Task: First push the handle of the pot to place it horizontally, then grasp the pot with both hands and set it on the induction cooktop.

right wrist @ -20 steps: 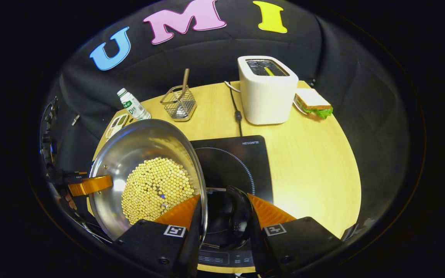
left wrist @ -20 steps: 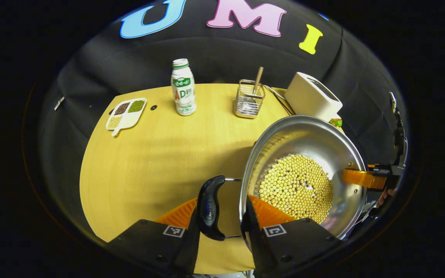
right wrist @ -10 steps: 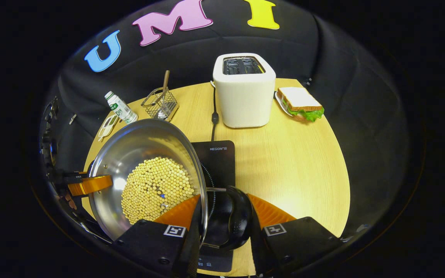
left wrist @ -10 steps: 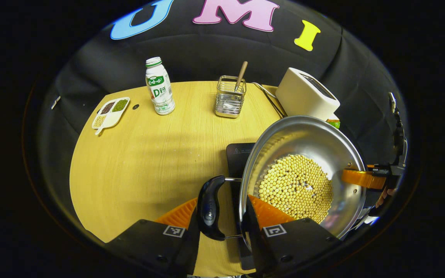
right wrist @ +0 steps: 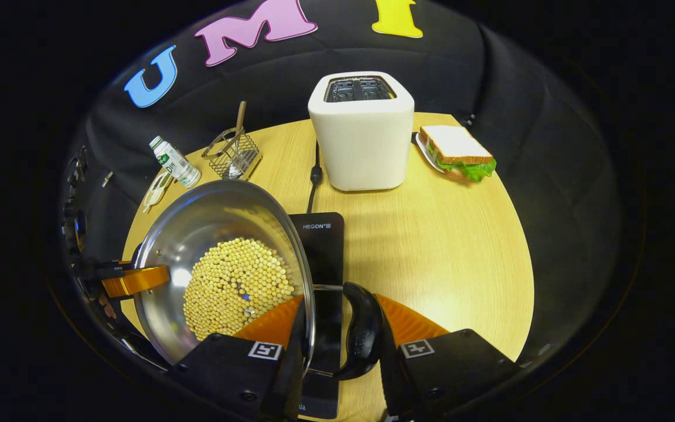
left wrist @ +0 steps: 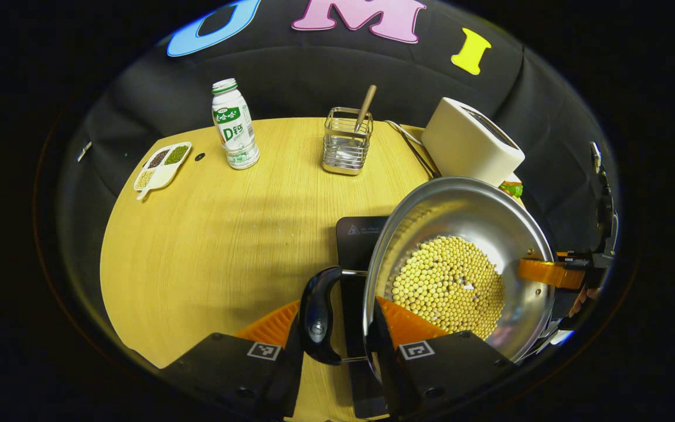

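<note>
In the left gripper view, the left gripper (left wrist: pixel 338 319) is closed on the black side handle (left wrist: pixel 316 316) of the pot (left wrist: pixel 478 217): one finger lies outside the handle, the other against the pot's rim. The steel pot, filled with yellow beans (left wrist: pixel 447 285), sits just right of the jaws. Beyond the jaws, under the pot, is the near edge of the black induction cooktop (left wrist: pixel 355 234); whether the pot touches it, I cannot tell. At the far side of the pot the other gripper holds the rim.

In the right gripper view, the right gripper (right wrist: pixel 337 322) grips the opposite handle (right wrist: pixel 363 334) in the same way, with the pot (right wrist: pixel 208 223) just left of the jaws and the induction cooktop (right wrist: pixel 321 246) straight ahead, partly under the pot.

Farther ahead on the wooden table (right wrist: pixel 460 246) stand a white toaster (right wrist: pixel 362 132) and, right of it, a sandwich (right wrist: pixel 457 152). Far left are a wire basket (right wrist: pixel 232 155) with a wooden stick, a bottle (right wrist: pixel 174 161) and a small divided dish (left wrist: pixel 160 167).
</note>
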### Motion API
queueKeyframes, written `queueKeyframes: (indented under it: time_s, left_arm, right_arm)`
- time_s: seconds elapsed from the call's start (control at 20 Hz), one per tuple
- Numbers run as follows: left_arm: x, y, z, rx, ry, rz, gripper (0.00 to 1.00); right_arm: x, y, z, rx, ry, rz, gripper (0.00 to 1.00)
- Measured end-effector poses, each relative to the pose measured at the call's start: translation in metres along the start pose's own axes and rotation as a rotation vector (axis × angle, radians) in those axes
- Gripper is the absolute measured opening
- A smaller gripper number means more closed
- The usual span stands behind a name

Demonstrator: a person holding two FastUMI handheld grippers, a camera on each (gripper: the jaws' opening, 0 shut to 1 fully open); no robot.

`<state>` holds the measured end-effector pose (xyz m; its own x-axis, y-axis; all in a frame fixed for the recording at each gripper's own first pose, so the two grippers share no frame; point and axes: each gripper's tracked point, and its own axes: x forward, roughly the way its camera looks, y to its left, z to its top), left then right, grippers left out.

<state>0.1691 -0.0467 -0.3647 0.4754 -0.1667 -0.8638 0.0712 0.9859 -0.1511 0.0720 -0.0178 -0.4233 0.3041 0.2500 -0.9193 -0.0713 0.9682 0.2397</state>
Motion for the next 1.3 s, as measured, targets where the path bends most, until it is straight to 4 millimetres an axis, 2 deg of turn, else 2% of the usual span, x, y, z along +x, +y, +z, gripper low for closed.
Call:
queueKeyframes:
  time_s: [0.25, 0.3, 0.45, 0.65, 0.7, 0.75, 0.9, 0.95, 1.0, 1.05, 1.3]
  left_arm:
    - [0.001, 0.002, 0.002, 0.002, -0.008, 0.0, 0.58]
    - [0.001, 0.002, 0.002, 0.004, -0.009, -0.001, 0.61]
    - [0.001, 0.002, 0.004, -0.005, -0.013, -0.003, 0.58]
    - [-0.001, 0.002, 0.003, -0.002, -0.001, -0.009, 0.59]
    - [-0.001, 0.002, 0.003, 0.0, 0.005, -0.01, 0.6]
    - [0.0, 0.003, 0.003, 0.002, 0.009, -0.01, 0.6]
    - [0.0, -0.003, 0.001, -0.002, 0.012, -0.029, 0.67]
    - [0.0, -0.005, 0.002, -0.008, 0.004, -0.032, 0.77]
    - [0.0, -0.004, 0.004, -0.009, -0.004, -0.028, 0.83]
    - [-0.003, -0.003, 0.004, -0.008, -0.008, -0.028, 0.95]
    - [-0.01, -0.001, 0.009, 0.015, -0.029, -0.004, 0.96]
  right_arm:
    - [0.004, 0.001, 0.002, 0.006, -0.005, 0.001, 0.58]
    - [0.003, 0.001, 0.002, 0.01, -0.005, 0.004, 0.58]
    - [0.004, 0.001, 0.003, 0.014, -0.006, 0.01, 0.58]
    - [0.004, 0.002, 0.003, 0.022, -0.003, 0.012, 0.59]
    - [0.004, 0.001, 0.003, 0.024, -0.002, 0.011, 0.55]
    - [0.005, 0.001, 0.004, 0.026, 0.0, 0.01, 0.61]
    - [0.002, 0.008, 0.006, 0.031, -0.016, 0.031, 0.66]
    - [0.001, 0.01, 0.009, 0.033, -0.024, 0.038, 0.8]
    - [-0.001, 0.011, 0.009, 0.034, -0.028, 0.039, 0.88]
    - [-0.002, 0.012, 0.01, 0.033, -0.028, 0.037, 0.99]
    - [-0.009, 0.009, 0.016, 0.026, -0.066, 0.003, 0.99]
